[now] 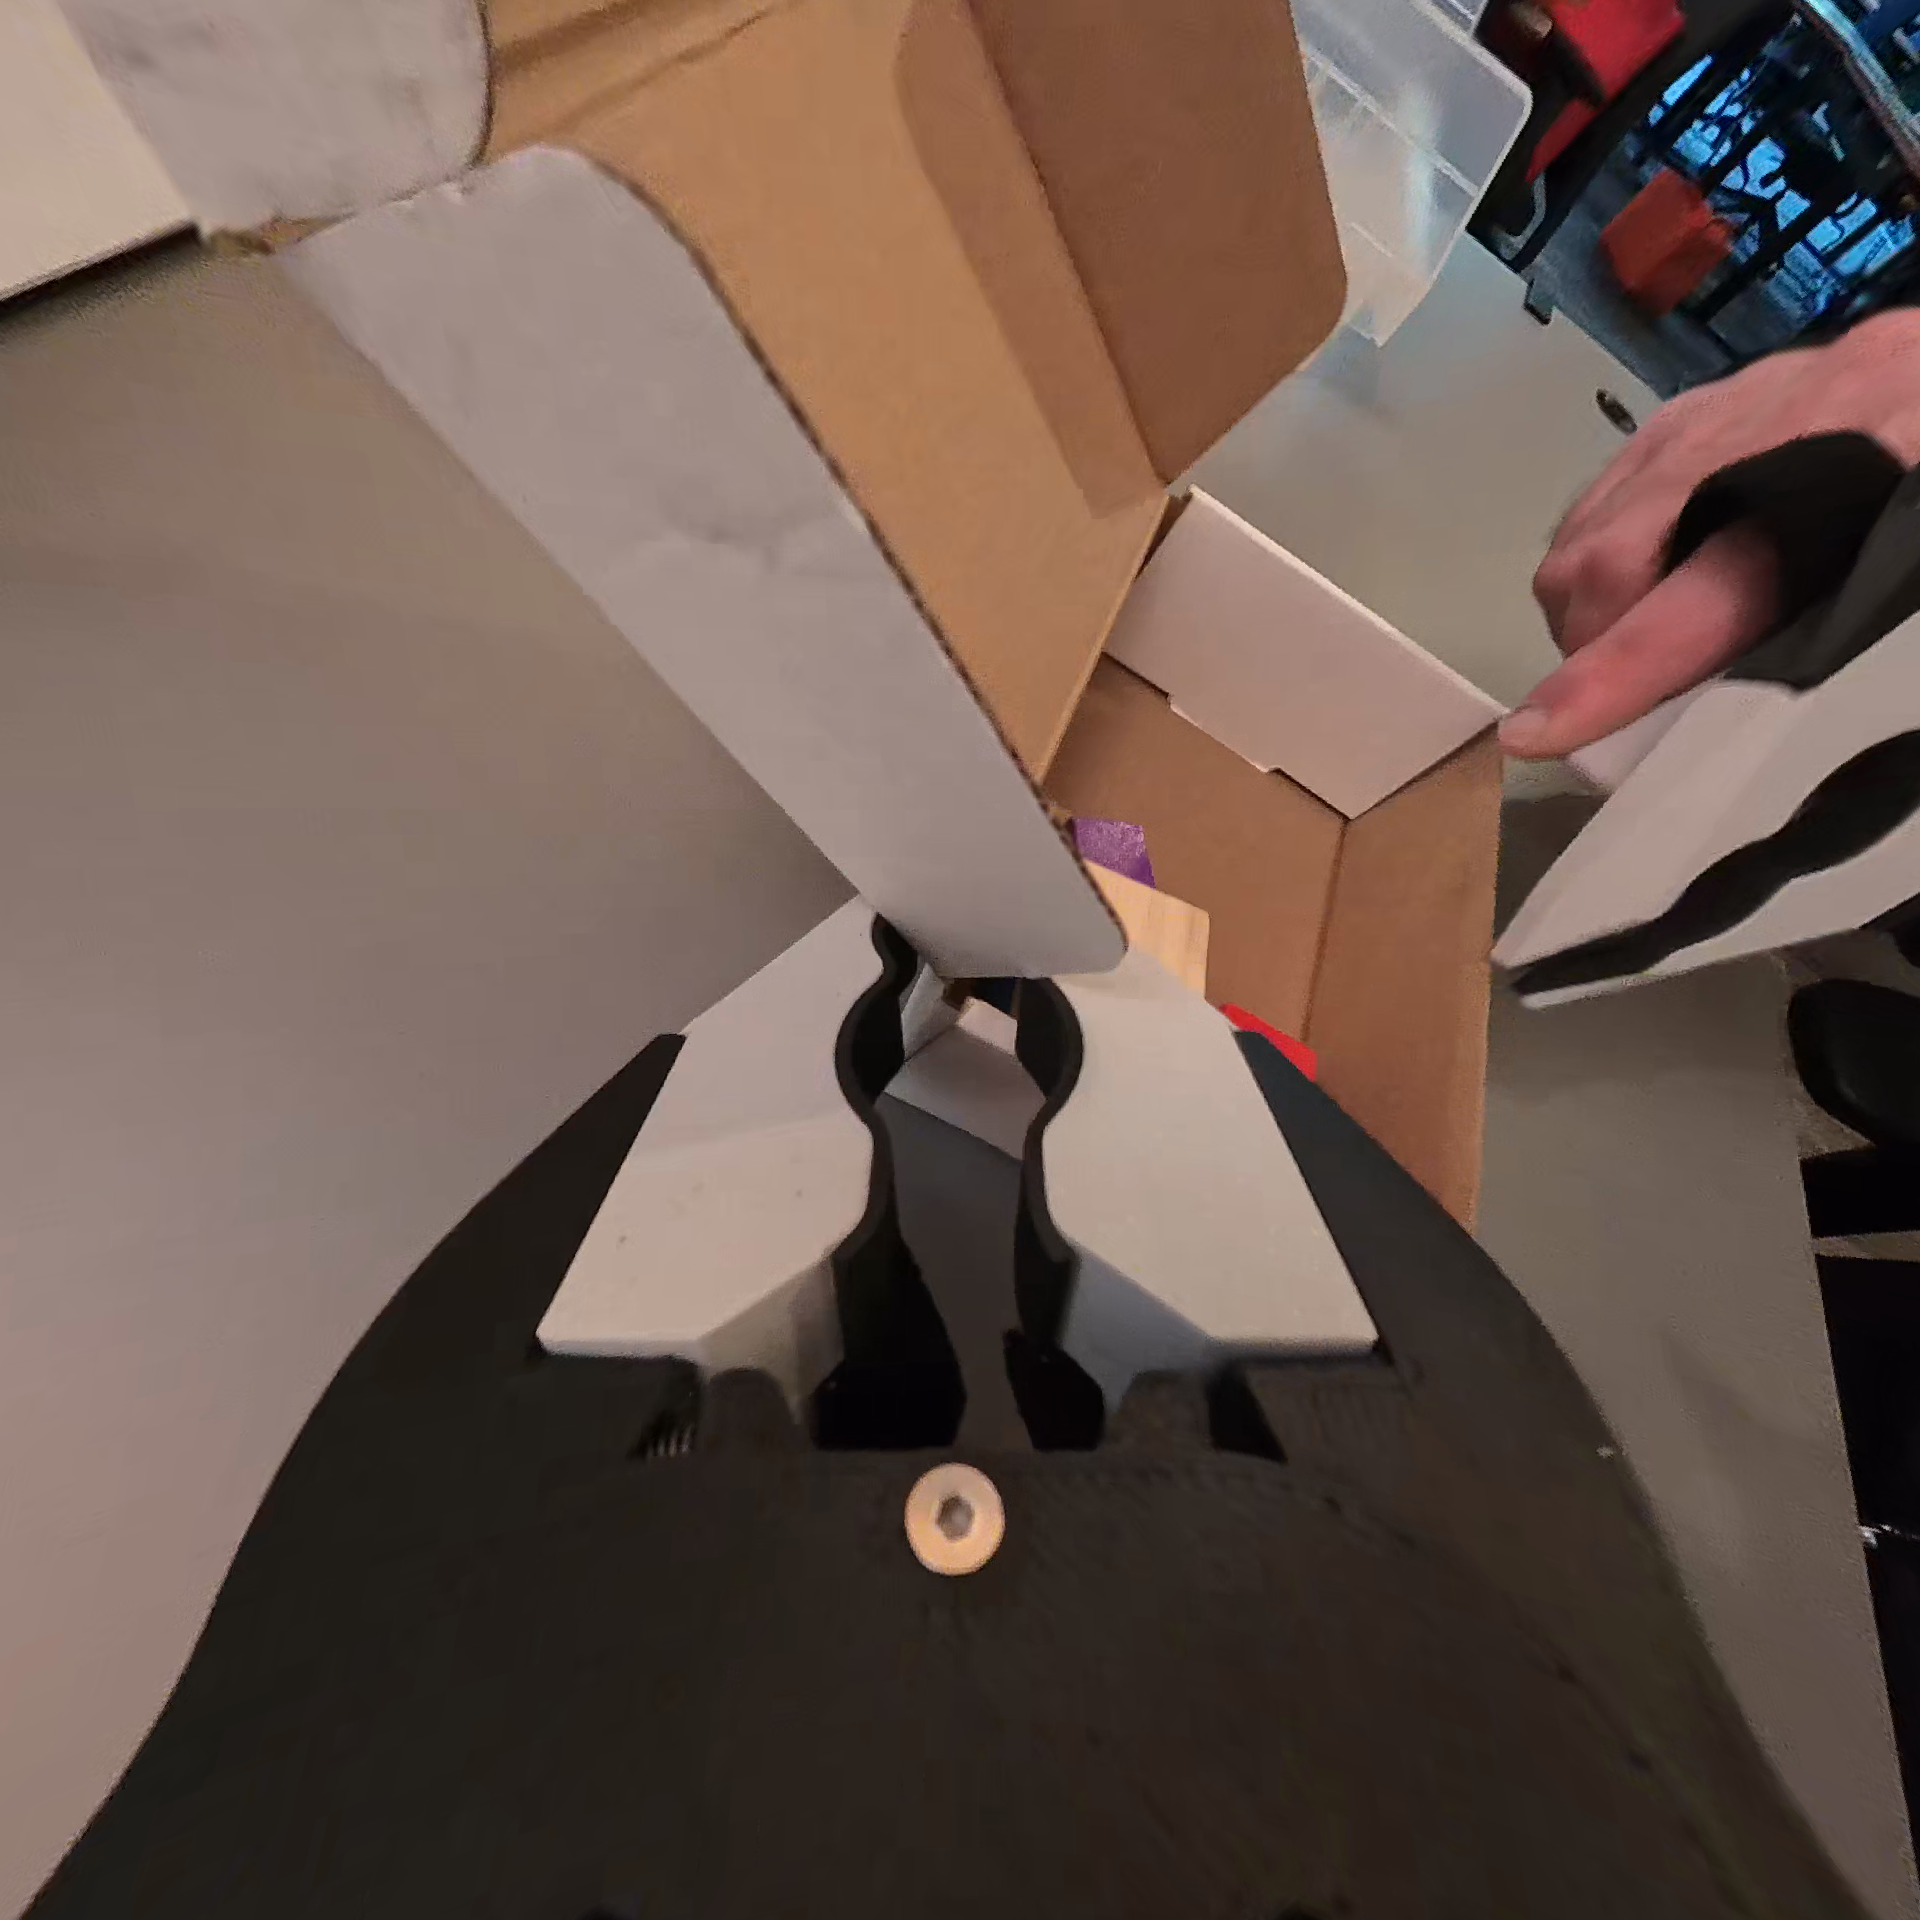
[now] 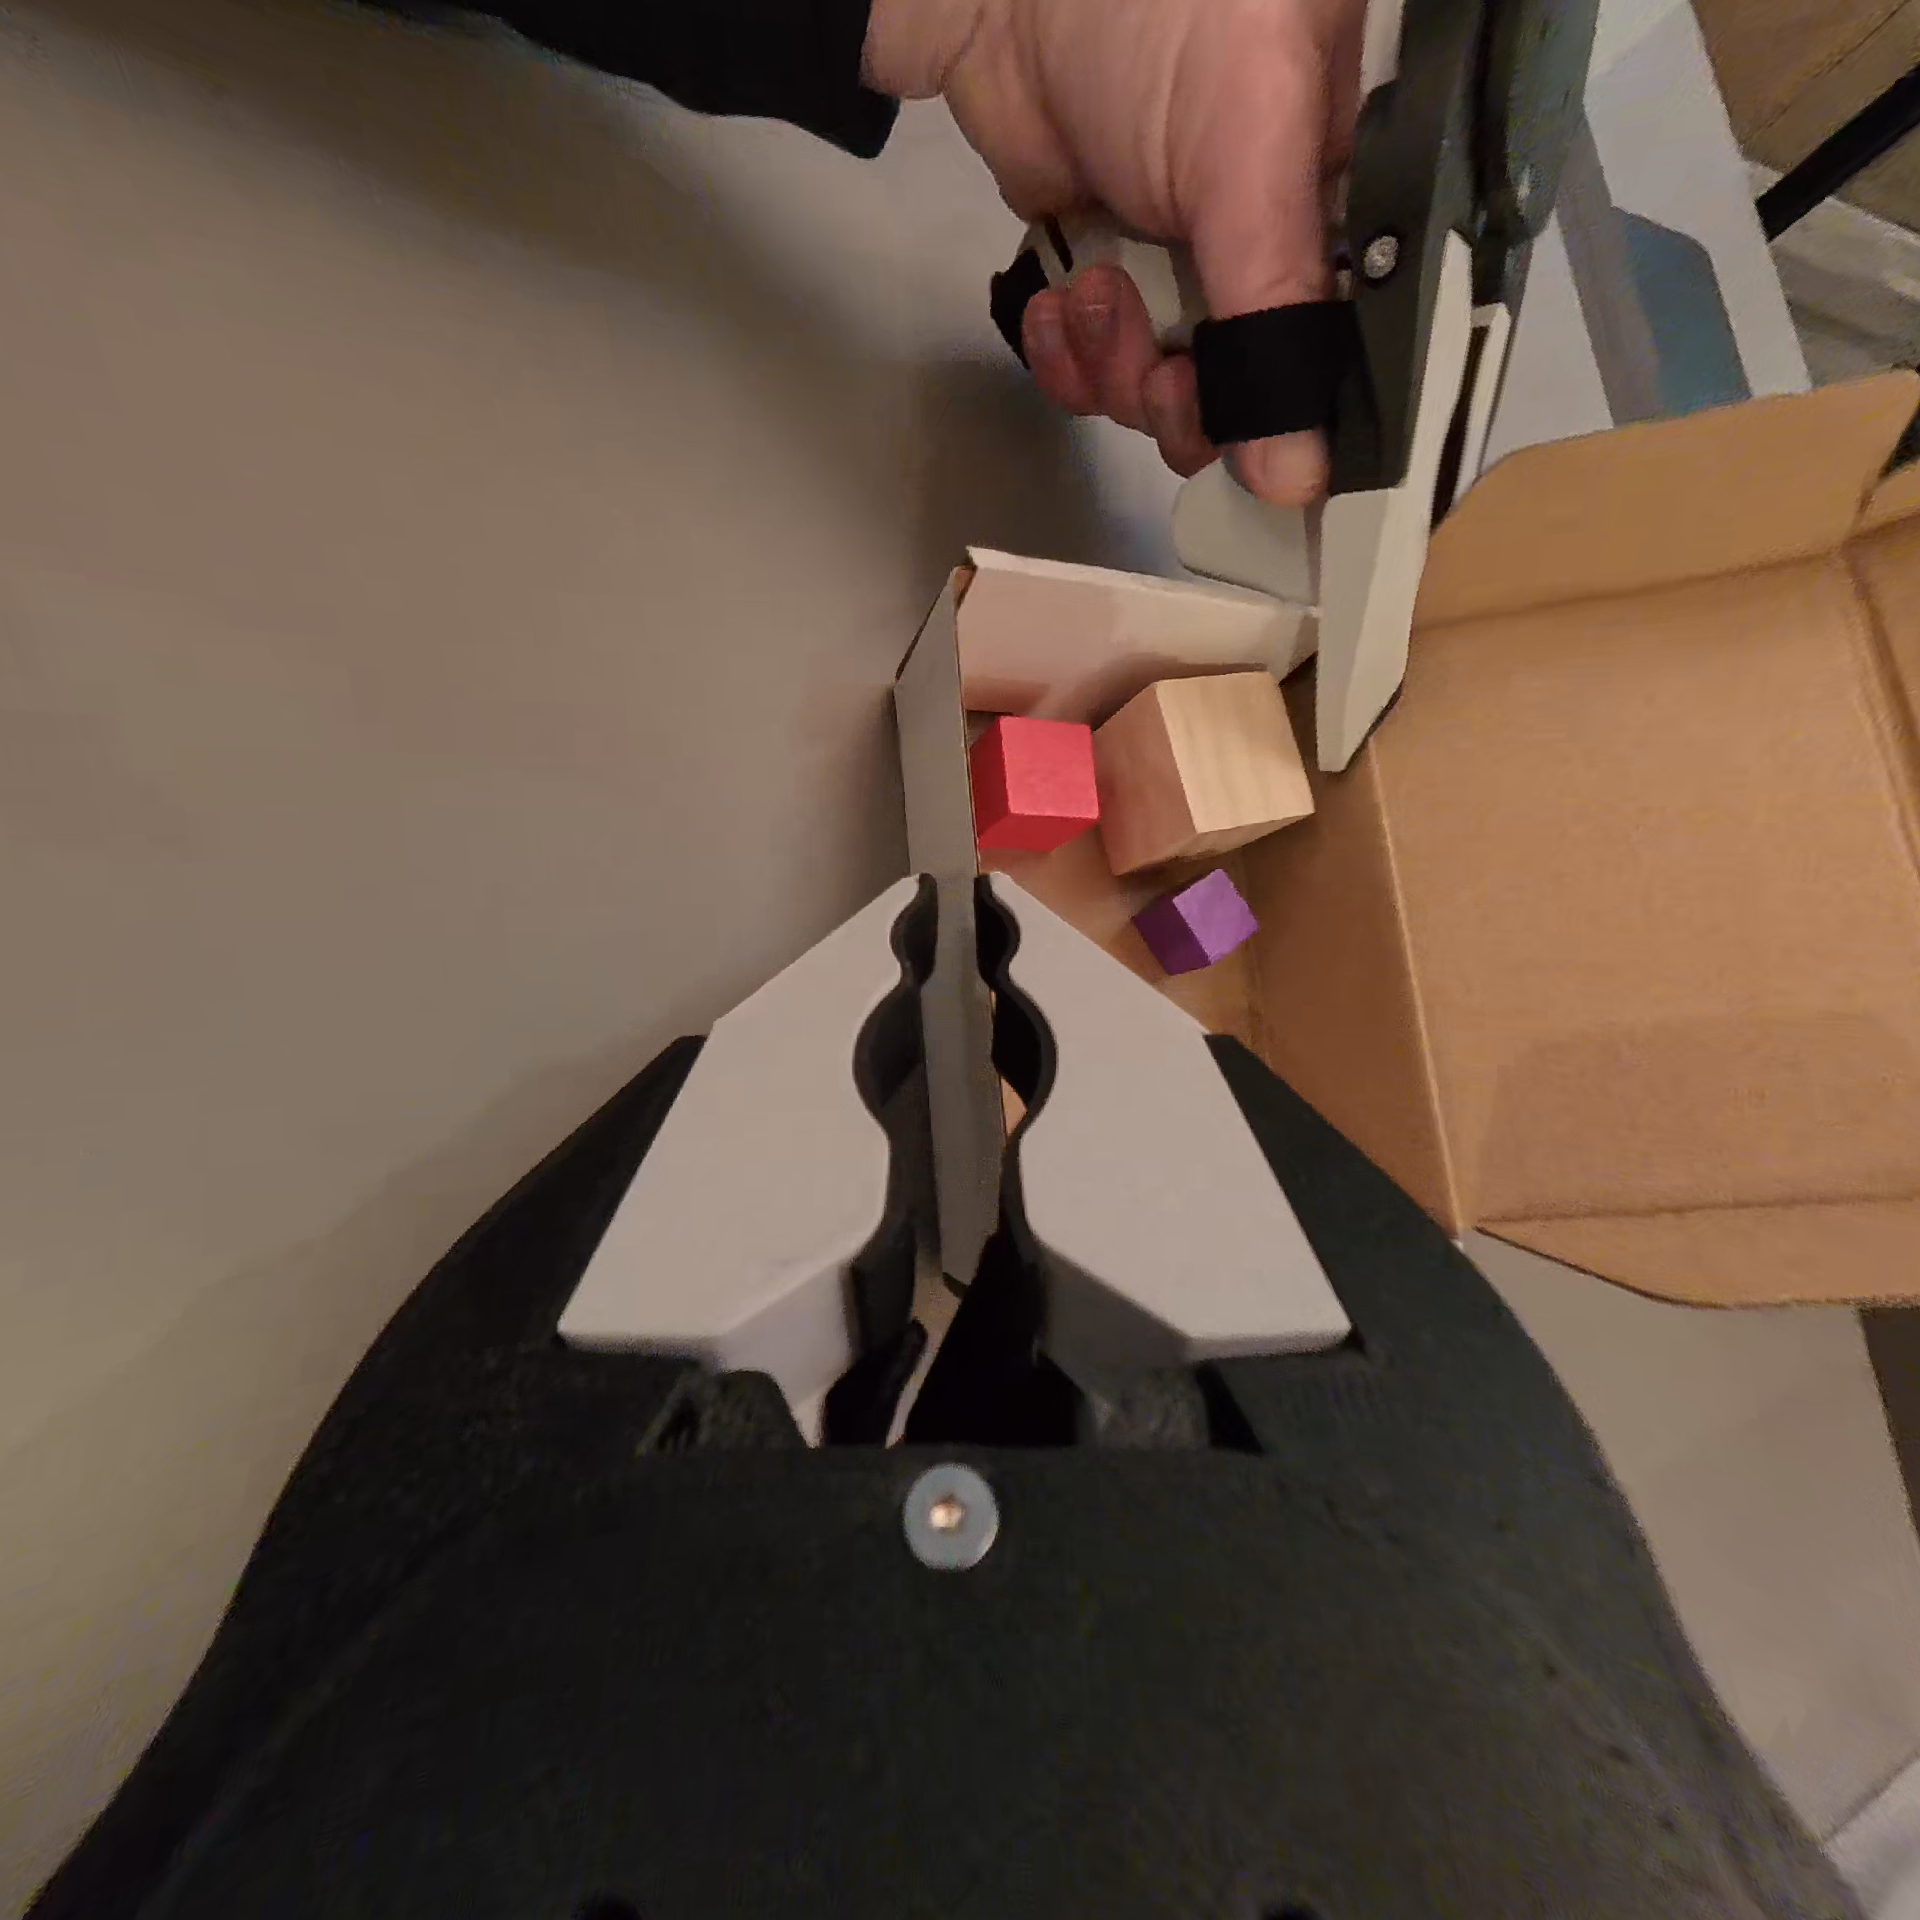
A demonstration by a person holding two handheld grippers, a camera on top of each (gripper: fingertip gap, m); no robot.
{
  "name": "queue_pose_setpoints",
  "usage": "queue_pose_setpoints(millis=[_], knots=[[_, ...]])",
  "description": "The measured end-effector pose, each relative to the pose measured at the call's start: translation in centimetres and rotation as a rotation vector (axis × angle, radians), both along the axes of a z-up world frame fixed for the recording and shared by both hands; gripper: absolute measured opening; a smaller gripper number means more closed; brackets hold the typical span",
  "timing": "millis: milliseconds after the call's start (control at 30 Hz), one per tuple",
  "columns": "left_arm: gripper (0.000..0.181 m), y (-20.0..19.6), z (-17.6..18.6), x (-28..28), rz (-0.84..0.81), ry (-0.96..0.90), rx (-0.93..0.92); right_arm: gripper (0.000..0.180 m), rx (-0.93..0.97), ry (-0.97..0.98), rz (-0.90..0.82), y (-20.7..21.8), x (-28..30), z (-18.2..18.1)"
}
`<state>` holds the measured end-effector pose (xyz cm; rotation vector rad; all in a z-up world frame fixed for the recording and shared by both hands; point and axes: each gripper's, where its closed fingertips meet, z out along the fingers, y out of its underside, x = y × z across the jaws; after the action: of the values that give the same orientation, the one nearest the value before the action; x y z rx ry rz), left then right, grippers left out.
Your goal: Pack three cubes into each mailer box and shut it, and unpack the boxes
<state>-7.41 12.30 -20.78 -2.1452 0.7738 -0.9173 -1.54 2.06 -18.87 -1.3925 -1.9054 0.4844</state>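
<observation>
Right tongs (image 2: pixel 956 925) pinch the mailer box (image 2: pixel 1621 935) side wall, steadying it; left tongs (image 1: pixel 961 971) clamp a lid flap (image 1: pixel 675 540) above. Just beyond lie red cube (image 2: pixel 1034 781), wooden cube (image 2: pixel 1205 769) and purple cube (image 2: pixel 1195 920), packed inside.

Grey table (image 1: pixel 312 831), clear plastic bin (image 1: pixel 1403 177)

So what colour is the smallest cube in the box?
Purple; clearest in the right wrist view.
</observation>
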Motion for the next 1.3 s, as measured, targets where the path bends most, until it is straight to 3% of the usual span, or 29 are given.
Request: queue_pose_setpoints(millis=[200,367,533,767,867,1033,1300], knots=[[0.012,-0.1,0.0,0.2,-0.015,-0.002,0.003,0.022,-0.053,0.124,-0.064,2.4,-1.7,5.4],[0.012,-0.2,0.0,0.7,-0.015,-0.027,0.003,0.038,0.07,-0.126,-0.032,5.6,-3.6,2.0],[0.011,-0.3,0.0,0.8,-0.023,-0.062,-0.006,0.037,0.078,-0.323,0.028,6.8,-4.1,-2.0],[0.008,-0.2,-0.1,1.0,-0.034,-0.115,-0.047,0.053,0.097,-0.35,0.014,7.4,-4.2,-3.3],[0.007,-0.1,0.0,1.0,-0.028,-0.116,-0.042,0.045,0.105,-0.366,0.017,7.7,-4.2,-3.2],[0.007,-0.1,0.0,1.2,-0.033,-0.116,-0.038,0.04,-0.052,-0.475,0.042,6.5,-2.7,-2.9],[0.007,-0.1,0.0,1.3,-0.038,-0.124,-0.041,0.045,0.055,-0.516,0.088,6.7,-3.3,-4.0]])
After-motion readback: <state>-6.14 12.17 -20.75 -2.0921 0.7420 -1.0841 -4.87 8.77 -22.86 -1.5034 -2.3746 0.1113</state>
